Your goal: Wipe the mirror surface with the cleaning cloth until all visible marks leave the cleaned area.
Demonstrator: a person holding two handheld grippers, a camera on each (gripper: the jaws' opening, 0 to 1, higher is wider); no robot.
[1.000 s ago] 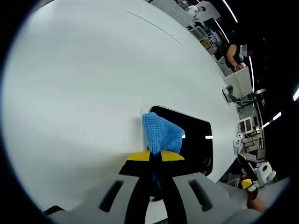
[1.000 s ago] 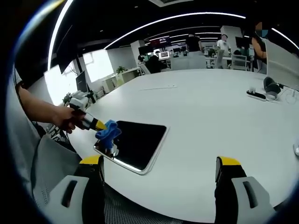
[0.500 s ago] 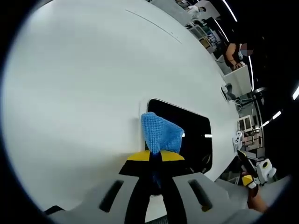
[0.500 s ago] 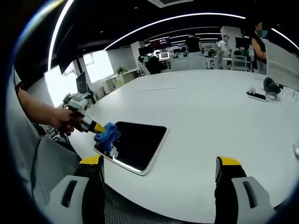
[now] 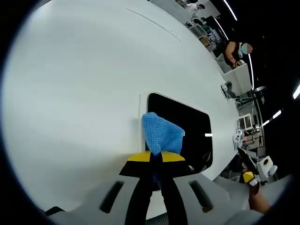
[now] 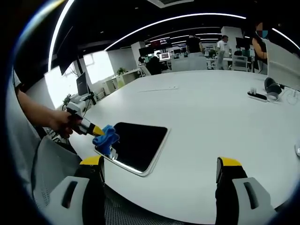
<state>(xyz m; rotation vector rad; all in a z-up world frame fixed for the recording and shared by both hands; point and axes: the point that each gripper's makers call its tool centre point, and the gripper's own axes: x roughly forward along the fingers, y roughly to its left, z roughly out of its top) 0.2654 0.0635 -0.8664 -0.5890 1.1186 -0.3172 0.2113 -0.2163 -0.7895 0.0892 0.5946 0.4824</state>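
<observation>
Mirror (image 6: 137,145) was seen lying flat near the table's (image 6: 211,117) near edge, its long axis running away from that edge. Blue cloth (image 5: 161,133) was pinched in the pressed-together jaws of the left gripper (image 5: 156,157) and held over the mirror's near corner, with the glass stretching ahead and to the right of it. Right gripper (image 6: 159,164) was held spread and empty, well apart from the mirror. Marks could not be made out.
</observation>
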